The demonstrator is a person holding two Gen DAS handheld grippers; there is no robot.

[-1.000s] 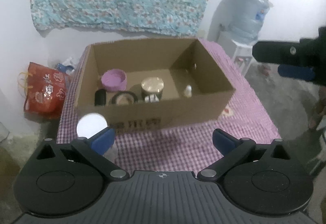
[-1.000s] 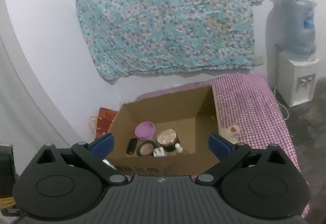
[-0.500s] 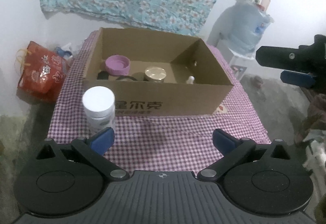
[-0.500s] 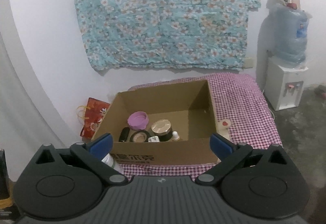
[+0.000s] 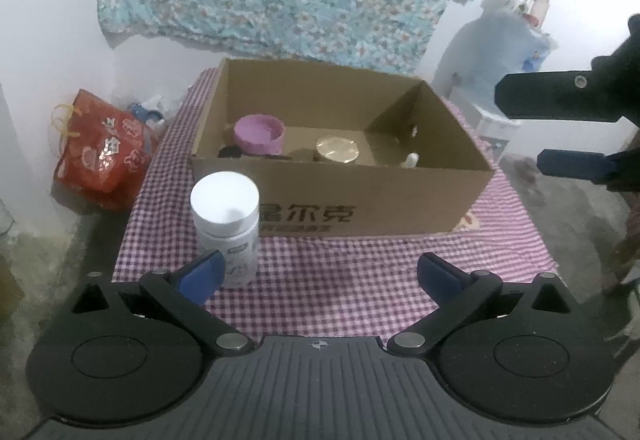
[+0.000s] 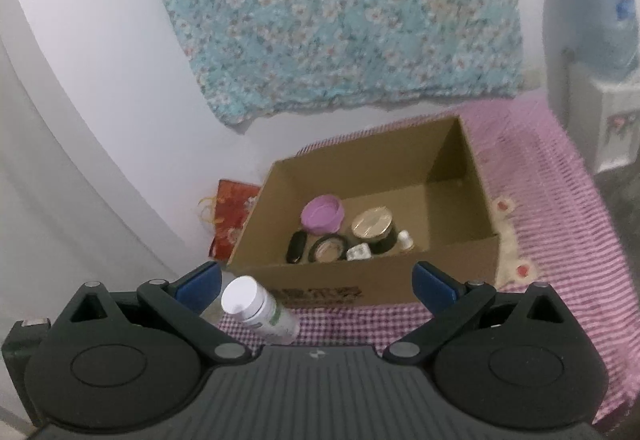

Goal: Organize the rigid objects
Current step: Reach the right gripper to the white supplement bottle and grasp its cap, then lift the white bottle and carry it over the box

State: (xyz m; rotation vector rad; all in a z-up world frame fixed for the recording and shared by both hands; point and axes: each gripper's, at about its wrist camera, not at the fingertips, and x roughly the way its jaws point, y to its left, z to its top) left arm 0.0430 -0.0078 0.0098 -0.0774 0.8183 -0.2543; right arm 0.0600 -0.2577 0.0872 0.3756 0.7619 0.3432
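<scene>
Both grippers, left (image 5: 318,274) and right (image 6: 316,286), gape wide, holding nothing; white bottle (image 5: 225,230) stands near cardboard box (image 5: 360,208).

- One cardboard box (image 5: 340,208) stood on the checked cloth.
- One white bottle (image 5: 225,224) stood outside it.
- Inside the box (image 6: 372,280) were six things: one purple lid (image 6: 322,215), one gold-topped jar (image 6: 372,224), one black oval item (image 6: 297,247), one round compact (image 6: 329,248), one small white bottle (image 6: 405,239), one small white piece (image 6: 359,252).
- Two grippers showed, left (image 5: 320,272) and right (image 6: 318,282).
</scene>
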